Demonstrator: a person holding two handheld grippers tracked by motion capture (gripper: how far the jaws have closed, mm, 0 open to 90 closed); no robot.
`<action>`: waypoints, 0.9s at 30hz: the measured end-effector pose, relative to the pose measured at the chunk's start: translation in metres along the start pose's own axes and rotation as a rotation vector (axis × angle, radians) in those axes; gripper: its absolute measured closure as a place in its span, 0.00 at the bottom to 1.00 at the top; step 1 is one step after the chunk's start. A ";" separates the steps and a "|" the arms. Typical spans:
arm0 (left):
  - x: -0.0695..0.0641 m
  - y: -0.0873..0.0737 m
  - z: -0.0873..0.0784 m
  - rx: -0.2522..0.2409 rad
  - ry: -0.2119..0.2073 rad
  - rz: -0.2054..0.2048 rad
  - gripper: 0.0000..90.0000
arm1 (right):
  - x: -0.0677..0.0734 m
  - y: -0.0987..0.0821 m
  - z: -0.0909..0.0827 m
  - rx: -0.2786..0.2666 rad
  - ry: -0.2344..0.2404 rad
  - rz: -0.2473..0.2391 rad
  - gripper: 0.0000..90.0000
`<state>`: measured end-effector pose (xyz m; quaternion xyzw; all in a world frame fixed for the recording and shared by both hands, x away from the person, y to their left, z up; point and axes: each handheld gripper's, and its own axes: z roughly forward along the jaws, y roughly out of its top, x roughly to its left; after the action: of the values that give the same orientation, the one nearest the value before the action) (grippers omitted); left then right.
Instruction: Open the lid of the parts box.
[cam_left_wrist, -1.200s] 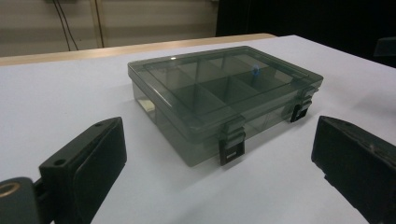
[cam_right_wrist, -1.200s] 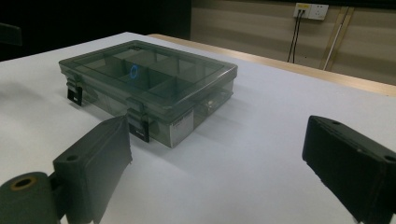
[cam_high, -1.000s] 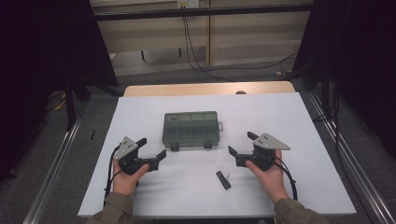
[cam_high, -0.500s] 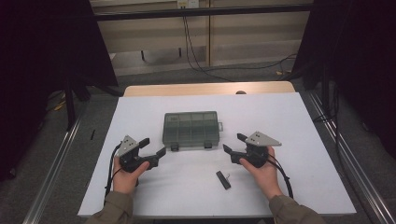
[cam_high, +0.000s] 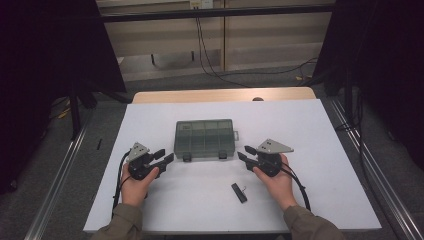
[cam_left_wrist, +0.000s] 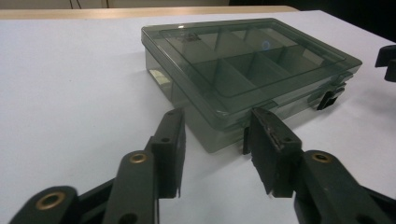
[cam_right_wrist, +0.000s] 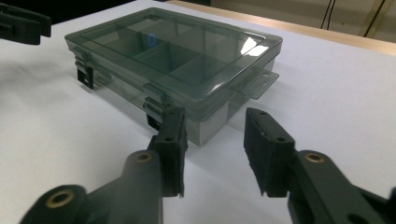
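A translucent grey compartment box (cam_high: 205, 139) lies shut in the middle of the white table (cam_high: 150, 120), its two latches facing the person. My left gripper (cam_high: 164, 156) sits at the box's near left corner, pointing at it. In the left gripper view the box (cam_left_wrist: 243, 70) corner lies just ahead of the gripper (cam_left_wrist: 217, 140), whose jaws have just been closing, with nothing between them. My right gripper (cam_high: 245, 153) mirrors it at the near right corner. Its own view shows the box (cam_right_wrist: 173, 56) just ahead of the gripper (cam_right_wrist: 215, 149), whose jaws have also been closing on nothing.
A small black stick-shaped item (cam_high: 239, 192) with a bit of wire lies on the table between the hands, nearer the right one. A wooden strip (cam_high: 220, 95) edges the table's far side. Dark curtains hang left and right, and cables lie on the floor beyond.
The jaws of both grippers stand noticeably narrower than a second ago. Both hands stay almost where they were, beside the box's near corners.
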<state>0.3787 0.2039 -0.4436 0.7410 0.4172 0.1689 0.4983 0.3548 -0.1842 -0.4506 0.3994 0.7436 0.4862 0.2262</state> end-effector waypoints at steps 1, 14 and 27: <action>0.001 0.000 0.001 0.003 0.008 0.008 0.67 | 0.000 0.000 0.000 -0.001 0.004 0.007 0.73; 0.006 0.010 0.010 0.057 -0.032 0.017 0.90 | -0.009 0.001 0.008 0.019 0.015 0.035 0.92; 0.009 0.019 0.019 0.049 -0.034 0.021 0.99 | -0.016 0.012 0.006 0.035 0.037 0.045 1.00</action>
<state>0.4047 0.1965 -0.4367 0.7602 0.4047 0.1512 0.4852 0.3729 -0.1908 -0.4433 0.4108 0.7468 0.4854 0.1947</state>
